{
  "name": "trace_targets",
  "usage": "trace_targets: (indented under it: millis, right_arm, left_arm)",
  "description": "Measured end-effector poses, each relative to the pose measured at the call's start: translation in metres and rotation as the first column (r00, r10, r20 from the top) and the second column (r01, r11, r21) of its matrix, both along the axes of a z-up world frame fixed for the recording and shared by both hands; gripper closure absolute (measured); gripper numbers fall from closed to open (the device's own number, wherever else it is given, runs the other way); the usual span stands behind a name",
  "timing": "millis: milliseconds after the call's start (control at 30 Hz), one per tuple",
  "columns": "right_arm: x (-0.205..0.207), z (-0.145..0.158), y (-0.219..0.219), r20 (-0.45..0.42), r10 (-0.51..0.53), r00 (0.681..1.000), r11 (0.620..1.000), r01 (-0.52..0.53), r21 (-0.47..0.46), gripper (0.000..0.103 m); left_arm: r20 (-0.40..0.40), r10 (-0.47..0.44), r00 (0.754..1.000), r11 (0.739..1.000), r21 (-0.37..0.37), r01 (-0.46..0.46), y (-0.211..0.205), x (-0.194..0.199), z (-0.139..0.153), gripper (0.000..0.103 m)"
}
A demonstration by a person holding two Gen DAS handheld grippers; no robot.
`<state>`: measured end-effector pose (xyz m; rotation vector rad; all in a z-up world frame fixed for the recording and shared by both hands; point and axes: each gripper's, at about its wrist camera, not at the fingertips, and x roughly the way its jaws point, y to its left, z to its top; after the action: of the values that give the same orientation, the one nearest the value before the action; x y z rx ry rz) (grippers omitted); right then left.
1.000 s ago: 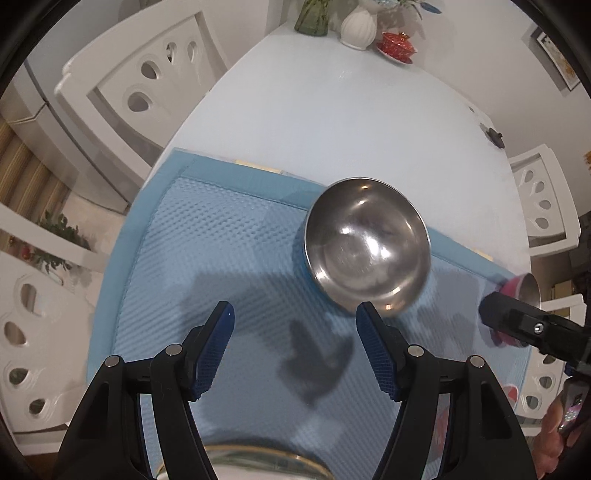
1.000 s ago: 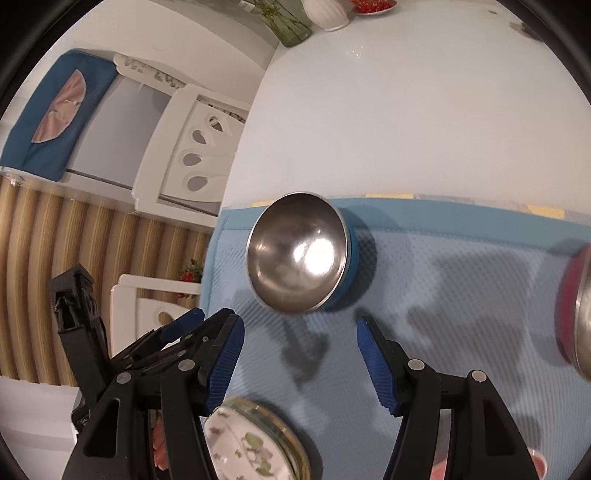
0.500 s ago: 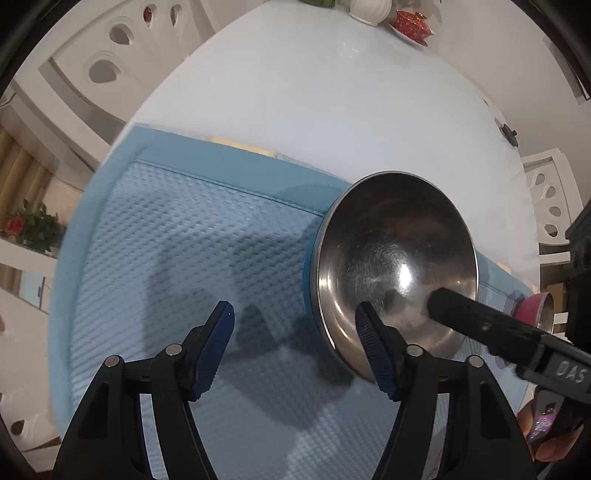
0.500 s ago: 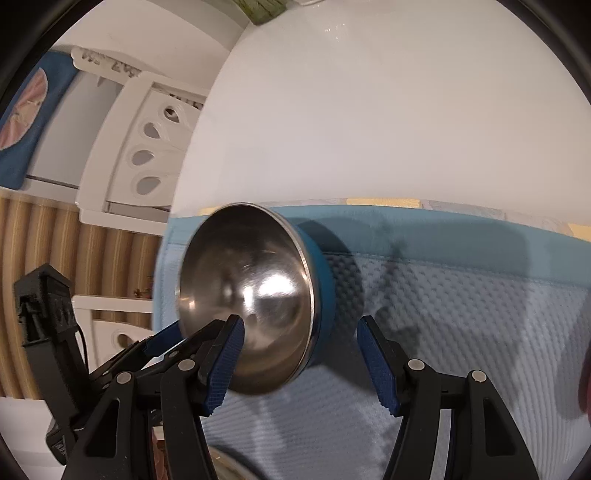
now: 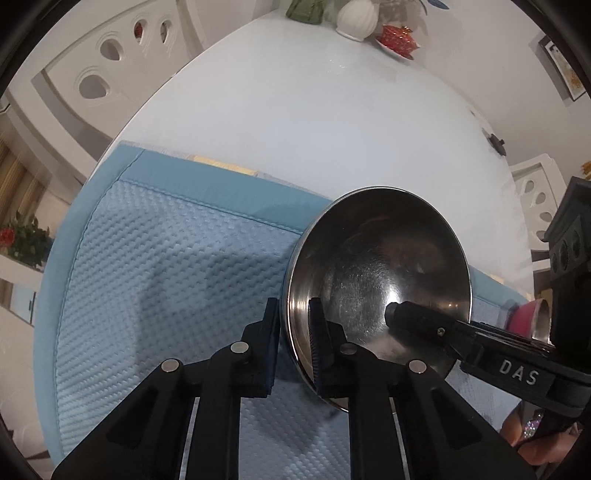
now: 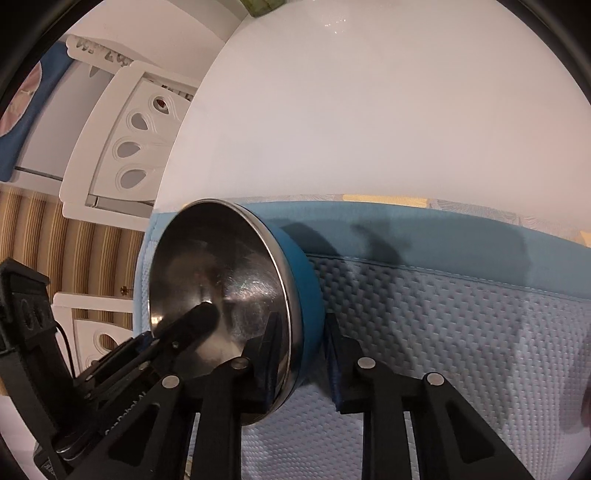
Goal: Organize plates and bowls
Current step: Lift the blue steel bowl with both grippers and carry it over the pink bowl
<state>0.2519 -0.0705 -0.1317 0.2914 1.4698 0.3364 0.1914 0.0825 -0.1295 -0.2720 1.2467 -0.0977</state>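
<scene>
Pinching opposite rims of the steel bowl [image 5: 376, 273] on the mat [image 5: 166, 266], the left gripper [image 5: 293, 345] and right gripper [image 6: 301, 354] probably hold a light, stiff, slippery shell best gripped at its rim.

Left wrist view: near rim of steel bowl [image 5: 376, 273] hidden behind left gripper [image 5: 293, 345] fingers; bowl's blue outer wall out of sight except in right wrist view [image 6: 303, 295]

Pink bowl [image 5: 532, 317] at right: only a sliver shows, rest behind right gripper [image 5: 417, 321] body; shape not determinable

Hand [image 5: 535, 443] at lower right cut off by frame edge and gripper; fingers not countable

Blue mat [image 5: 166, 277]: near edge hidden under the gripper arms in both views, right end lost behind bowl

Far table end: red item [image 5: 397, 37] on a dish too small to identify; green object [image 5: 306, 9] cropped by top edge

Right wrist view: pale blurred shape at right edge [image 6: 585, 406], unidentifiable

Bowl's contact with mat not visible; resting or lifted, cannot tell
</scene>
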Motion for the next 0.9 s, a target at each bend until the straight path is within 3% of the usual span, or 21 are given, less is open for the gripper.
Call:
trace_targets:
  millis: [433, 900]
  right_arm:
    - [-0.01, 0.024, -0.014, -0.001, -0.016, 1.0, 1.0, 0.016, 0.025, 0.084]
    - [-0.055, 0.069, -0.041, 0.011, -0.05, 0.999, 0.998, 0.049, 0.049, 0.084]
  left_arm:
    - [0.041, -0.028, 0.999, 0.999, 0.039, 0.026, -0.008, -0.017, 0.029, 0.092]
    - [0.067, -0.103, 0.992, 0.993, 0.059, 0.1, -0.035, -0.057, 0.062, 0.091]
